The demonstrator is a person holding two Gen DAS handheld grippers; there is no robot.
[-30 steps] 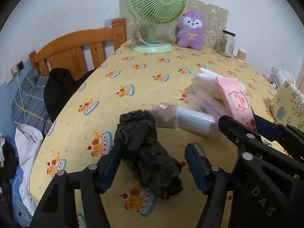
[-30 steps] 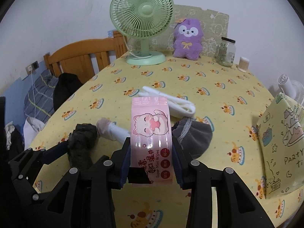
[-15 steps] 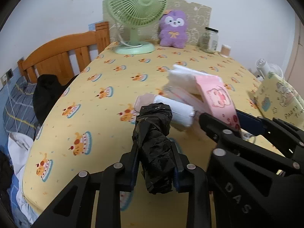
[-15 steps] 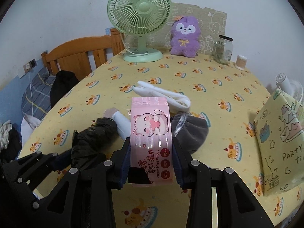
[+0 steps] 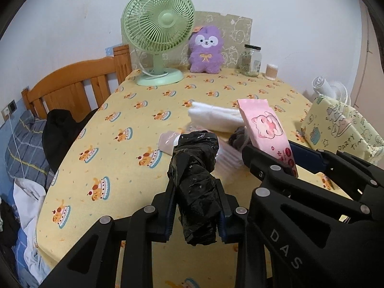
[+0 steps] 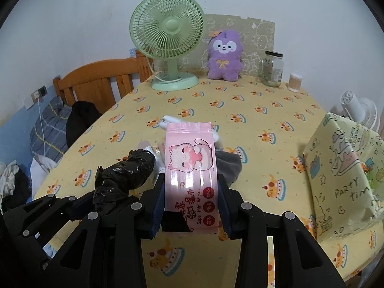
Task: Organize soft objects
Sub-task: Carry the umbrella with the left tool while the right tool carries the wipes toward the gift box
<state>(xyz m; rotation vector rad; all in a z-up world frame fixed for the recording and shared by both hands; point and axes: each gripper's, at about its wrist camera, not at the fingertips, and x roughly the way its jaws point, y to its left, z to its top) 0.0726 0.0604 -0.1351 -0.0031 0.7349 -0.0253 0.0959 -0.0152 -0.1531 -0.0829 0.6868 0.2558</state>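
Observation:
A crumpled black plastic bag (image 5: 194, 168) hangs just above the yellow tablecloth (image 5: 115, 148), with my left gripper (image 5: 195, 192) shut on its middle. To its right, my right gripper (image 6: 191, 192) is shut on a pink wet-wipes pack (image 6: 190, 153) with a cat print, held upright. The same pack (image 5: 266, 127) shows in the left wrist view. On the table behind them lie a folded white cloth (image 5: 213, 116), a grey fabric piece (image 6: 228, 165) and a pale plastic-wrapped roll (image 5: 168, 140). A purple plush toy (image 5: 206, 48) sits at the back.
A green desk fan (image 5: 158, 28), a glass jar (image 5: 250, 60) and a cotton-swab tub (image 5: 271, 72) stand along the far edge. A yellow "party time" gift bag (image 6: 343, 163) stands at the right. A wooden bed headboard (image 5: 72, 84) and clothes lie left of the table.
My left gripper closed on the black bag, which lay between its open fingers, and lifted it off the table. The right gripper kept its grip on the pink pack.

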